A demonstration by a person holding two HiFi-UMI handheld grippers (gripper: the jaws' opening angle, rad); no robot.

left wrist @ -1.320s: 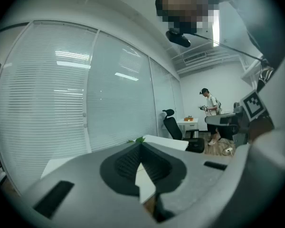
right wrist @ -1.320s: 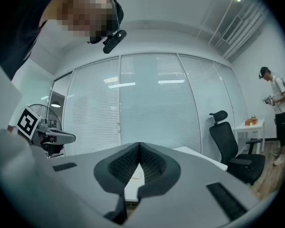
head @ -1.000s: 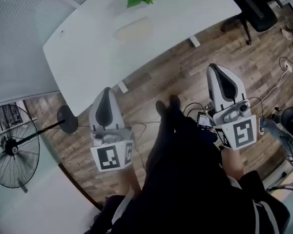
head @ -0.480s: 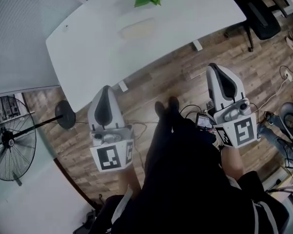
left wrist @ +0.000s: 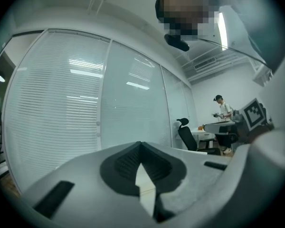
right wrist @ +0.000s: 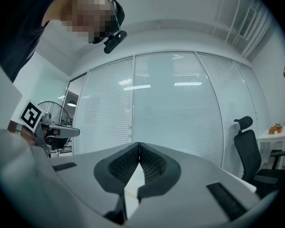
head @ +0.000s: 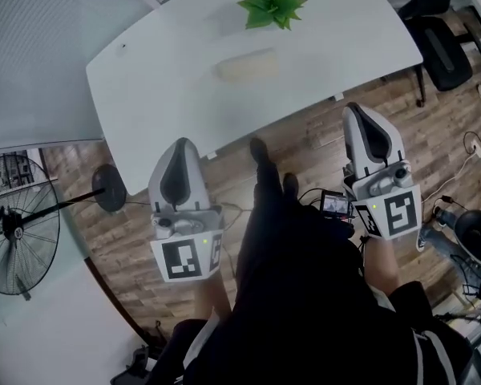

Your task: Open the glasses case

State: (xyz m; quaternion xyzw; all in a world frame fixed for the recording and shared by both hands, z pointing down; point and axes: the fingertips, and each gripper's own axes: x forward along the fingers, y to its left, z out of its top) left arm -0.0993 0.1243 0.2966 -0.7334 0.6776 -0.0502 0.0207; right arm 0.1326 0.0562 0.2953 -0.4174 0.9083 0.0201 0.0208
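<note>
So the thing that matters here: the pale beige oblong glasses case (head: 247,65) is sitting closed on the white curved-edge counter (head: 160,79), straight ahead of both tools and well apart from either. Its long axis runs side to side across the head view, tilted just a touch, so it lies broadside to the person.

The left hand-held gripper (head: 182,143) has its tip just overlapping the counter's near edge in the head view. The right hand-held gripper (head: 359,109) is over the floor, short of that edge. The case falls between the two sideways. I'd say the left one is a bit nearer, but it's close. Both point level toward the counter.

Both have their jaws pressed together, tips meeting, with nothing pinched. Their own views only show the glass wall with blinds beyond.

Just past the case is a small spiky green plant (head: 272,6); otherwise the counter top looks bare and smooth. Room-wise: wood-plank floor (head: 305,139), a black standing fan (head: 16,235) off to the left, a black office chair (head: 445,50) at the far right and some cables on the floor. The person's dark-trousered legs (head: 280,239) are between the tools.
</note>
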